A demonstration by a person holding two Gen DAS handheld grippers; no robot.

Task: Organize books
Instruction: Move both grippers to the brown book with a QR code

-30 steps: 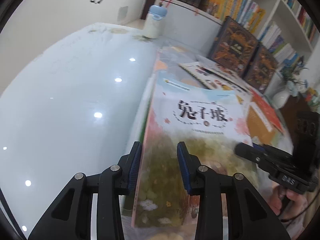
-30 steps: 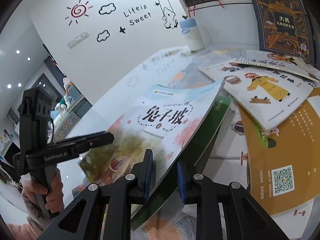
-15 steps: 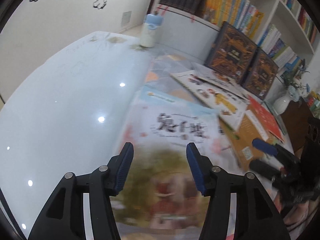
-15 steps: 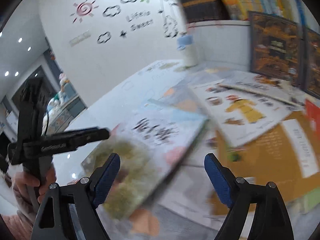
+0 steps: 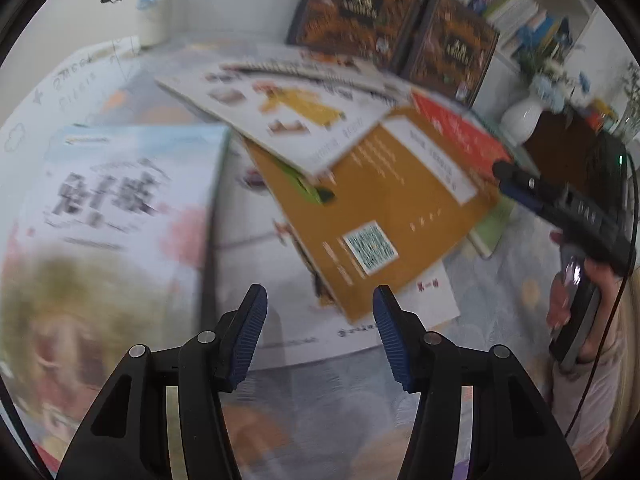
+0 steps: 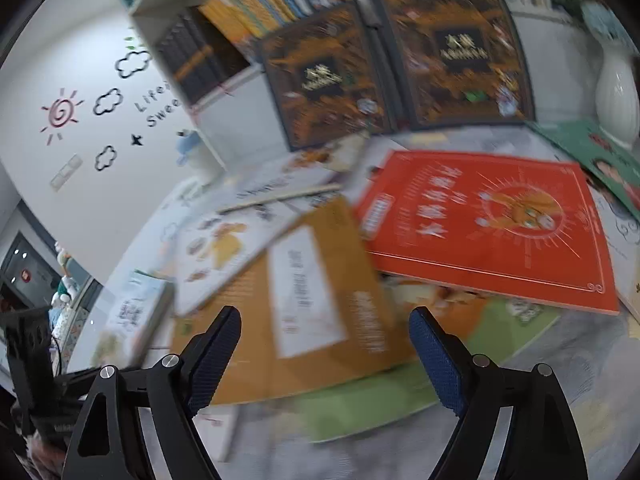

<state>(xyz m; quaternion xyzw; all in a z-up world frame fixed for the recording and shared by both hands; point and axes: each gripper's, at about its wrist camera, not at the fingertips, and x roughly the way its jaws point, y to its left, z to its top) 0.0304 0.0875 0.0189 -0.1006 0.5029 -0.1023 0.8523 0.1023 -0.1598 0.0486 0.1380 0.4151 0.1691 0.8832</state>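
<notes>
Plainly, from the left wrist view, the left gripper (image 5: 318, 332) has its jaws apart with nothing between them; only bare tabletop (image 5: 500, 304) and a white sheet lie beyond the blue pads. To its left lies the pale picture book (image 5: 120, 216) with large dark characters on its cover, flat and free of both grippers. Ahead sits the loose pile: an ochre book (image 5: 376, 200) with a QR code, its near corner jutting toward the jaws, partly covered by a white illustrated book (image 5: 280, 108). The right gripper (image 5: 560, 204) shows at the right edge, held in a hand (image 5: 568, 292).

From the right wrist view, the right gripper (image 6: 324, 356) has its jaws set wide and empty, hovering over the ochre book (image 6: 312, 300). A red book (image 6: 492, 228) lies flat to the right, overlapping the pile, with a green book (image 6: 384, 396) beneath. Two dark ornate volumes (image 6: 396, 68) stand upright against the shelf.

These look like thin, large-format paperbacks: light, but floppy, with glossy covers that are likely to slide on each other. A grip on one corner would probably let the book sag, so the better hold is at an overhanging edge, ideally near the spine, with the second gripper taking the opposite side.
</notes>
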